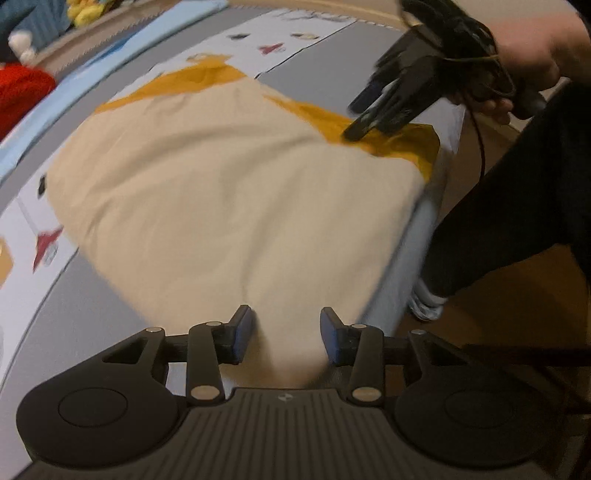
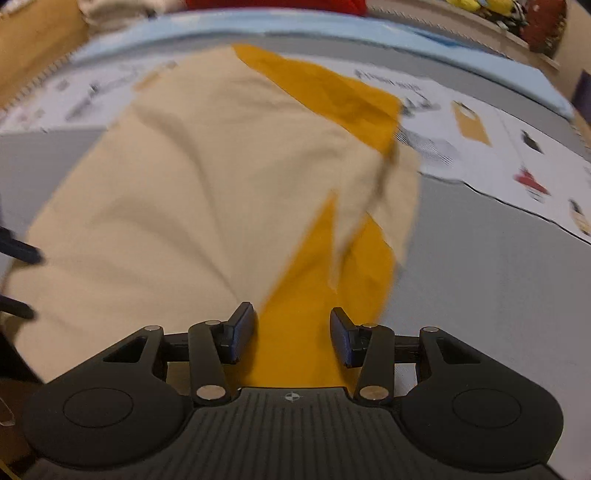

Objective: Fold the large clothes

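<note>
A large cream garment point(image 1: 221, 192) with mustard-yellow panels point(image 1: 402, 142) lies spread and partly folded on the bed. In the left wrist view my left gripper point(image 1: 286, 321) hangs open over the garment's near cream edge, the pads clear of the cloth. A hand holds my right gripper point(image 1: 352, 120) over the mustard part at the far right, near the bed's edge. In the right wrist view the right gripper point(image 2: 291, 317) is open above a mustard panel point(image 2: 306, 295) of the garment point(image 2: 177, 192), gripping nothing. The left gripper's fingertips point(image 2: 22, 253) show at the left edge.
The bed cover point(image 1: 92, 314) is grey with white printed panels point(image 2: 517, 155). A light blue strip point(image 2: 332, 31) runs along its far side, with a red item point(image 1: 22, 88) and yellow plush toys point(image 1: 86, 13) beyond. A person's dark-trousered leg point(image 1: 517, 192) stands by the bed's edge on a wooden floor.
</note>
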The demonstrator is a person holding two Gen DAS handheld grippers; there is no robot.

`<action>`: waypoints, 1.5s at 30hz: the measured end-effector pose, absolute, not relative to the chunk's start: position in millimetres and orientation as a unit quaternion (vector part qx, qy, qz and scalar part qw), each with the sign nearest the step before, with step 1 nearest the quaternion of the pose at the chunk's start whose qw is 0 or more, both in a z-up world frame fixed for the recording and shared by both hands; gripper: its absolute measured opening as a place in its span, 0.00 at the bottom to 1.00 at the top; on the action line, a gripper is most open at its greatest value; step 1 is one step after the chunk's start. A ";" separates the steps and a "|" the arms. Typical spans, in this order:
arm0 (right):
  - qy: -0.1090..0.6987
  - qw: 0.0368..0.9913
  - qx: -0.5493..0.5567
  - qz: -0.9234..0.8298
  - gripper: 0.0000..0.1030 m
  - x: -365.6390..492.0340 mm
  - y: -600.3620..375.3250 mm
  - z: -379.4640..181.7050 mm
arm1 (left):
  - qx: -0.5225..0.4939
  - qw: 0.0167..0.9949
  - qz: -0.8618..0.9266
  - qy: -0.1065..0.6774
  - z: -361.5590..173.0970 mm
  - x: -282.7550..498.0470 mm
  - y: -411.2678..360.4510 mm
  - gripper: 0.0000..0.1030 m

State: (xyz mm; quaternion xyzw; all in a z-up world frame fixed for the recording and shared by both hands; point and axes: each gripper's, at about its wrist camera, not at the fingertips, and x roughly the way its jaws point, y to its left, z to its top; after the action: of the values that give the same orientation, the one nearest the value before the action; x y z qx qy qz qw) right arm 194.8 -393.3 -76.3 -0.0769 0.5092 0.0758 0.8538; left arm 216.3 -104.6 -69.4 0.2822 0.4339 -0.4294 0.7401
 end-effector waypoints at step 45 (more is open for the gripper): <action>0.434 0.869 0.239 0.015 0.19 250.5 -404.1 -89.2 | -0.208 0.846 -0.196 0.451 -85.1 418.9 -37.3 0.52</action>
State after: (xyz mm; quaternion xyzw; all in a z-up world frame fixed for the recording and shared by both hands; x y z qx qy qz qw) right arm 250.5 -404.1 -89.2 0.2390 0.4337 0.0149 0.8686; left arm 418.9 -37.3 -85.1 -0.2080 0.4508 -0.1958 0.8457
